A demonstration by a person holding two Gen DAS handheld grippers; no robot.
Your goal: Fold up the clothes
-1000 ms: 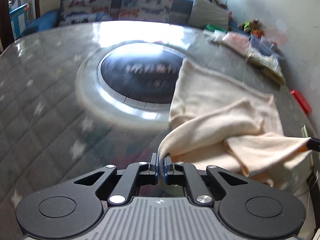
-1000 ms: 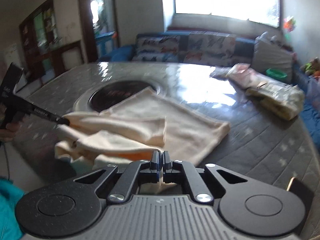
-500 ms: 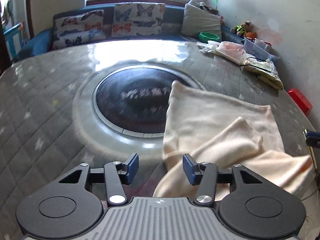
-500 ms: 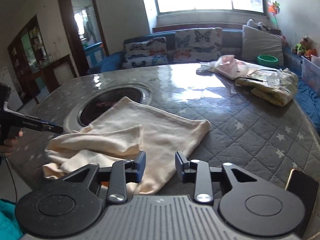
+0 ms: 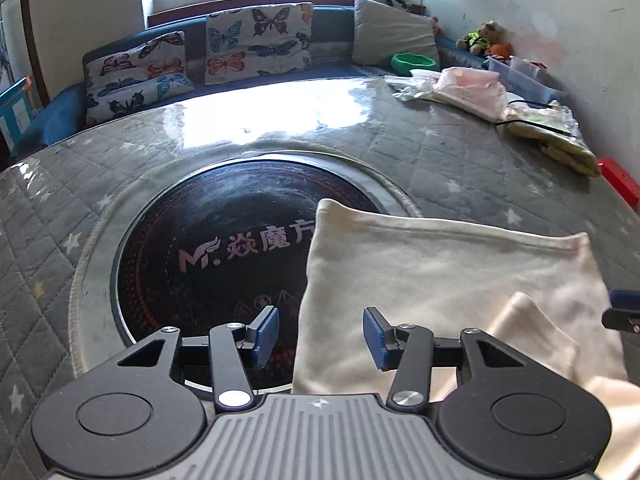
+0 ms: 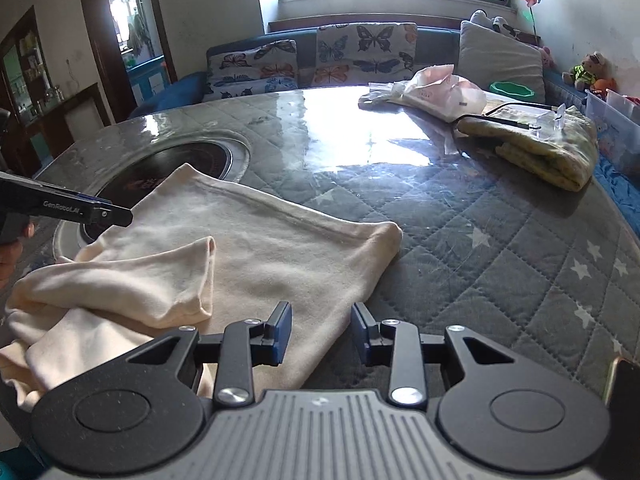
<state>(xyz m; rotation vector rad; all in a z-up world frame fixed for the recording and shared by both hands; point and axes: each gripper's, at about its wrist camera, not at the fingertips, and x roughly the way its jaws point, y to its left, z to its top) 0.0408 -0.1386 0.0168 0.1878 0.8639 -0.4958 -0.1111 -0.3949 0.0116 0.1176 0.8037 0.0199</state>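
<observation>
Cream garment (image 6: 256, 240) near edge cut off, left gripper (image 5: 320, 338) closing above it

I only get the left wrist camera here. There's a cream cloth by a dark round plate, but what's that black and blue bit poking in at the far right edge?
Observer: That is the tip of the right gripper. Its own camera shows its jaws apart above the cream garment's near edge, holding nothing.
Operator: Is the cloth flat over on that side?
Observer: No. A sleeve is folded across it, with the fabric bunched at the table's near edge.
Operator: Anything past the window wall to the left?
Observer: Yes, an open doorway with a dark wooden frame, leading into another room.
</observation>
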